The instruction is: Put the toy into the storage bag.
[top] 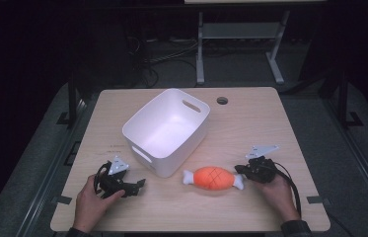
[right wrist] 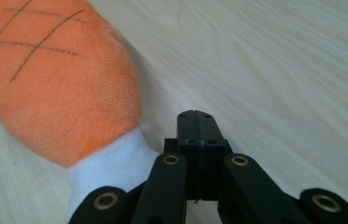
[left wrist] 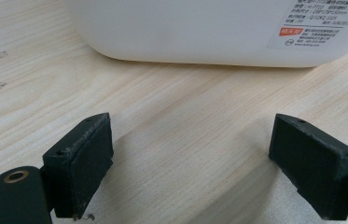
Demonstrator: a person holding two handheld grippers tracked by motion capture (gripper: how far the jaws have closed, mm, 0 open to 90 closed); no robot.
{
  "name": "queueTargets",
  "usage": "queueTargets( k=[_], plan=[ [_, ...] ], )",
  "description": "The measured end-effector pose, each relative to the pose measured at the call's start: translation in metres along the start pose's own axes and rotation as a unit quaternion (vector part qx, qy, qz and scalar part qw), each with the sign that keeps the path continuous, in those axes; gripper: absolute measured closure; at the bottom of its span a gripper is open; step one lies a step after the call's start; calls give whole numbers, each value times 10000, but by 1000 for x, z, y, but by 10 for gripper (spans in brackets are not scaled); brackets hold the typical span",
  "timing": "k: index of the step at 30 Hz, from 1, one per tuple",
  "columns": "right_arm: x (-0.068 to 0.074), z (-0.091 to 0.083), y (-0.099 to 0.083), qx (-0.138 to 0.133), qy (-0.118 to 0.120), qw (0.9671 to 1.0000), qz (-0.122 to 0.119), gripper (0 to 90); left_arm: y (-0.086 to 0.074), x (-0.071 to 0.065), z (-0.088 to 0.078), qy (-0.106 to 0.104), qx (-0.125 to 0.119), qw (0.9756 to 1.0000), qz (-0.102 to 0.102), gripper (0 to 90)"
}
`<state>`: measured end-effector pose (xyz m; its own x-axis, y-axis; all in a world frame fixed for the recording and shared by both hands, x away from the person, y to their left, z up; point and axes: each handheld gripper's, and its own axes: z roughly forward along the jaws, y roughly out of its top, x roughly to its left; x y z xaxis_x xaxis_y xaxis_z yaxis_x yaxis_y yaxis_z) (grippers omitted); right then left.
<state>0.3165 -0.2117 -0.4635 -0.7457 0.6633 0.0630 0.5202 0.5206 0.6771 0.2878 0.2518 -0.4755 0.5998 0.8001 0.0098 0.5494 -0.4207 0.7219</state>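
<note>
Work has hardly begun: plush meat toy (top: 214, 178) lies on the bench (top: 250, 123), just beside the empty white bin (top: 166, 129). Right gripper (right wrist: 196, 122) rests beside its bone end, fingers clenched on nothing. Left gripper (left wrist: 190, 158) waits released near the bin.

room dark | floor (top: 349, 148) grey carpet | wood table (top: 250, 123) lit | white frame legs (top: 200, 49) behind

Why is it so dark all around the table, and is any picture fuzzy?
High view: light falls on the table and white bin, which glows inside, while the floor around is nearly black. Left gripper view: the bin's label is too blurry to read. Right gripper view: the orange plush toy looks soft and fuzzy up close.
</note>
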Motion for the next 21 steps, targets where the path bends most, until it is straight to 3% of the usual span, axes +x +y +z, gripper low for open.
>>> queueTargets(
  k=[21],
  plan=[
    [23,-15,-11,55,45,10000,-46,896,0,0,0,1,0,10000,0,127]
  ],
)
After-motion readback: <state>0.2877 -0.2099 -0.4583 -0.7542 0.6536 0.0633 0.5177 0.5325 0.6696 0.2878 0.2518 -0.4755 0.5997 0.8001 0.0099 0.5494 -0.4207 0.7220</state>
